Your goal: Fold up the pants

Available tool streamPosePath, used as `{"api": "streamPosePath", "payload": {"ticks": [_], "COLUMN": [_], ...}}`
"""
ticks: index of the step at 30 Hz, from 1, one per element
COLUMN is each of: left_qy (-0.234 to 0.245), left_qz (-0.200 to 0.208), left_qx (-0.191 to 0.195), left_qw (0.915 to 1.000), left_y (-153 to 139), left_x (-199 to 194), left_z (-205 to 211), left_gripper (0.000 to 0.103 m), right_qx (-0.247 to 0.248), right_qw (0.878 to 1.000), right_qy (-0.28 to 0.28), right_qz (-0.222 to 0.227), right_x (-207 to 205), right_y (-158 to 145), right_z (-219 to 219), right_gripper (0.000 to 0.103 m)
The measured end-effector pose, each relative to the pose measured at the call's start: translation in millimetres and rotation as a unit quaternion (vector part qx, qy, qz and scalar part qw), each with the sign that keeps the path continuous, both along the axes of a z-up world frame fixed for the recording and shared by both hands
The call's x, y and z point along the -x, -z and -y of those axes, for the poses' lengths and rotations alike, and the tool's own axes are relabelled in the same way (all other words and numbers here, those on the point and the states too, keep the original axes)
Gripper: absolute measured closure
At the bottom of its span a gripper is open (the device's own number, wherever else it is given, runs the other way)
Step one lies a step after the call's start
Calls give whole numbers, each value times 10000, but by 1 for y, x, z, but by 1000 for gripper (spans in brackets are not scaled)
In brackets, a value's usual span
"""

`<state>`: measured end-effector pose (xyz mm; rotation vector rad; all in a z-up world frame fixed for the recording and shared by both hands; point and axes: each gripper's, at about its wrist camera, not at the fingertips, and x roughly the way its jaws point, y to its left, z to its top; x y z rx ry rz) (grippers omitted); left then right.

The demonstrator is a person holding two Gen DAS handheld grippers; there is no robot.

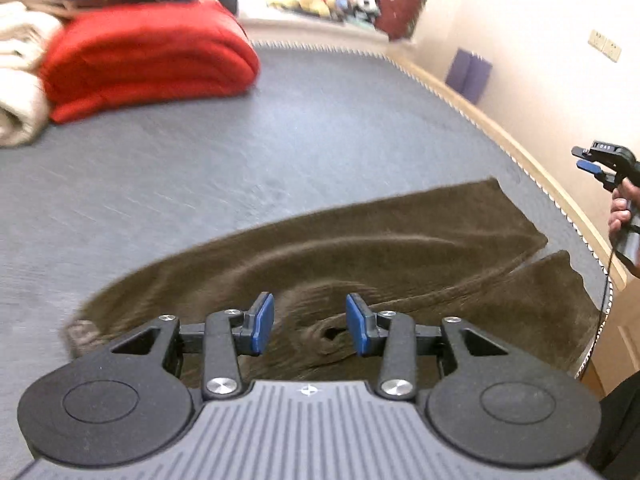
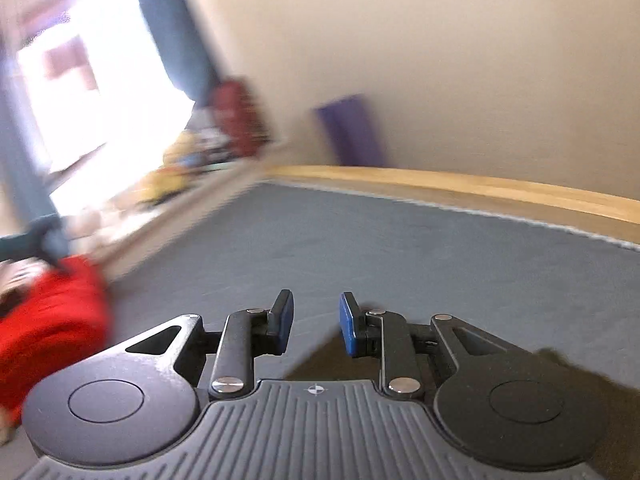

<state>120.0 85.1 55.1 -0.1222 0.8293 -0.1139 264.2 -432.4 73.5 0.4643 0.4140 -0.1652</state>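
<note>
**Pants flat on the bed, both grippers clear of them**

While the grey bed (image 1: pixel 320 120) fills most of the left wrist view, its pale wooden frame (image 1: pixel 500 128) curves along the right side below a cream wall (image 1: pixel 520 20). Brown pants (image 1: pixel 360 252) lie flat on the near part of the bed, stretching from lower left to the right edge. Their two leg ends lie at the right, one overlapping the other, and the cloth is wrinkled into a small swirl near the middle. A folded red blanket (image 1: pixel 148 60) sits at the far left, well apart from the pants, with cream bedding (image 1: pixel 20 80) just beside it. Purple blocks (image 1: pixel 468 72) stand against the wall past the frame, and a blurred heap of toys (image 1: pixel 320 0) lies on a ledge at the far end.

Above the pants, the left gripper (image 1: pixel 310 328) has its blue pads (image 1: pixel 262 324) spread apart with only air between them; no cloth is pinched. At the right edge of the same view, a hand (image 1: pixel 622 208) holds the right gripper (image 1: pixel 586 160) over the frame, off the pants. In its own blurred view, the right gripper (image 2: pixel 316 324) also shows its pads (image 2: pixel 348 328) parted, a narrower gap than the left, with nothing gripped. A dark corner of the pants (image 2: pixel 320 364) shows just below its fingers, apart from them.
</note>
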Motion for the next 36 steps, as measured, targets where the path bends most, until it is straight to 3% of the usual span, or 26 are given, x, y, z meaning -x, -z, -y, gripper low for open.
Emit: {"api": "streamPosePath", "payload": {"ticks": [3, 7, 9, 11, 15, 18, 19, 21, 23, 25, 27, 29, 31, 32, 36], "left_qy": [-103, -335, -629, -955, -1187, -1538, -1627, -1675, -1568, -1380, -1255, -1173, -1283, -1351, -1278], "left_qz": [235, 282, -17, -481, -728, -1029, -1112, -1307, -1589, -1797, -1893, -1916, -1897, -1926, -2084], "left_qx": [-246, -262, -39, -148, -408, -90, 74, 440, 713, 683, 463, 282, 283, 322, 298], "left_qw": [9994, 9987, 9980, 9942, 9894, 9827, 9804, 9762, 9721, 9716, 9728, 9740, 9730, 9714, 9692], "left_y": [-12, 0, 25, 46, 59, 71, 76, 90, 107, 121, 130, 135, 141, 144, 154], "left_x": [44, 102, 123, 134, 145, 151, 153, 156, 156, 151, 149, 147, 147, 147, 142], "left_z": [-16, -42, -63, -79, -109, -137, -145, -154, -158, -152, -142, -138, -142, -144, -145], "left_gripper": [59, 61, 69, 71, 71, 71, 71, 71, 67, 61, 49, 46, 44, 44, 44], "right_qx": [105, 599, 699, 733, 745, 945, 1183, 2070, 2289, 2388, 2579, 2587, 2577, 2551, 2468], "right_qw": [9969, 9776, 9662, 9524, 9350, 9208, 9117, 8745, 8444, 8132, 7916, 7690, 7516, 7498, 7353], "right_qy": [-772, -2016, -2483, -2960, -3468, -3774, -3916, -4313, -4749, -5212, -5434, -5713, -5896, -5902, -5994], "right_qz": [114, -63, 19, 39, -25, -286, -369, -798, -955, -998, -1077, -1235, -1447, -1565, -1979], "right_x": [33, 86, 110, 139, 181, 218, 224, 237, 243, 252, 259, 262, 264, 268, 264], "right_y": [-28, -49, -54, -54, -25, 18, 33, 62, 76, 87, 98, 108, 121, 126, 141], "right_z": [-45, -115, -141, -171, -223, -262, -274, -312, -336, -353, -368, -376, -381, -378, -380], "right_gripper": [76, 76, 76, 76, 76, 76, 76, 76, 76, 76, 76, 74, 65, 60, 58]}}
